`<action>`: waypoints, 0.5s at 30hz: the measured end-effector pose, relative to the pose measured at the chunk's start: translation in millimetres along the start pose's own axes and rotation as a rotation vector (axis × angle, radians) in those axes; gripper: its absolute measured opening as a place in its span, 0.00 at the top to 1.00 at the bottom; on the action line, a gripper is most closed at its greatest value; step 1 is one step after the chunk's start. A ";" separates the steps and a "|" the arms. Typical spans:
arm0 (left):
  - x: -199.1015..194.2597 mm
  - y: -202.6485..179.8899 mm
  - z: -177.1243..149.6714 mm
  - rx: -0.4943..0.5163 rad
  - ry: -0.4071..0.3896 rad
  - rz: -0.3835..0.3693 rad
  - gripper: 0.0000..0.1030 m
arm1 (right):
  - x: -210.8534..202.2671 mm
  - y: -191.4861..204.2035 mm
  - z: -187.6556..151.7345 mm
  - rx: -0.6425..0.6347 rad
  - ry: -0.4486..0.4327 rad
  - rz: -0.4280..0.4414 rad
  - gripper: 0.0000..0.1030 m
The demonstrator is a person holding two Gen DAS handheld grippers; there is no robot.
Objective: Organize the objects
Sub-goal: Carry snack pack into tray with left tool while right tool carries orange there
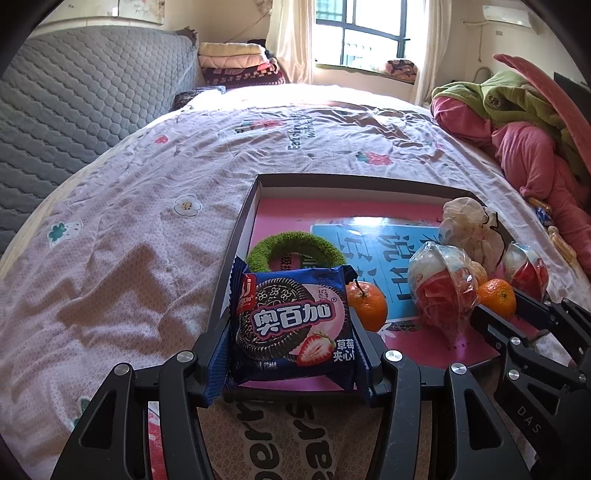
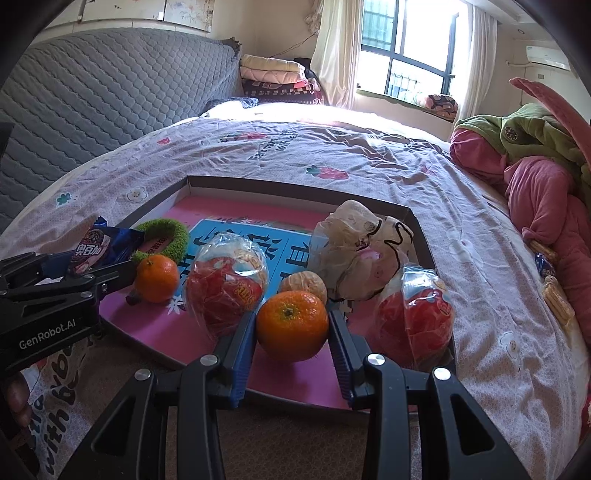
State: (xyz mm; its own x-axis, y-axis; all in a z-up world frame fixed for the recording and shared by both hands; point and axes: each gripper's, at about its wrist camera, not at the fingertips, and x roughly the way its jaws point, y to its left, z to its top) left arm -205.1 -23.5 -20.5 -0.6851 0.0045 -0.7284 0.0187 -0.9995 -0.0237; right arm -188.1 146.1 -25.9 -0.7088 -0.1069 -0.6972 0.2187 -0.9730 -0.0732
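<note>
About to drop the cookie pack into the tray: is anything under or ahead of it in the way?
Partly. The green ring lies just behind the cookie pack held in the left gripper, and a tangerine sits beside it. The tray's near-left corner looks bare.

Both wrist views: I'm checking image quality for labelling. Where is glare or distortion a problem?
Left wrist view: the window is blown out and washes the far bedspread; the cookie pack in the left gripper reads sharp. Right wrist view: same window glare, fisheye bends the tray edges; the orange in the right gripper stays clear.
</note>
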 end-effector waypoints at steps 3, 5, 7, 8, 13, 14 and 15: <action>1.6 1.6 -0.4 -0.003 0.010 -0.007 0.45 | 1.0 -2.8 0.1 0.013 0.005 0.005 0.62; 3.2 -0.8 -1.6 0.014 0.016 0.002 0.45 | 1.2 -4.5 -0.7 0.026 0.008 0.010 0.62; 3.0 -1.0 -2.0 0.020 0.017 0.003 0.44 | 1.4 -6.3 -1.1 0.034 0.011 0.013 0.62; 2.8 -0.1 -2.0 0.017 0.019 -0.003 0.44 | 1.5 -6.7 -1.3 0.037 0.012 0.016 0.62; 3.5 1.1 -3.0 0.017 0.031 -0.009 0.44 | 1.7 -7.4 -1.1 0.051 0.016 0.025 0.62; 3.6 0.4 -3.0 0.018 0.032 -0.007 0.44 | 1.9 -7.5 -1.0 0.052 0.017 0.026 0.62; 3.7 -0.4 -3.1 0.023 0.033 -0.003 0.44 | 2.1 -7.3 -1.0 0.052 0.018 0.025 0.62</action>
State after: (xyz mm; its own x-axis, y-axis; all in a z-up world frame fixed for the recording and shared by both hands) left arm -205.4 -23.0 -25.4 -0.6611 0.0080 -0.7502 0.0000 -0.9999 -0.0107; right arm -190.5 153.2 -27.6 -0.6914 -0.1282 -0.7110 0.2006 -0.9795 -0.0184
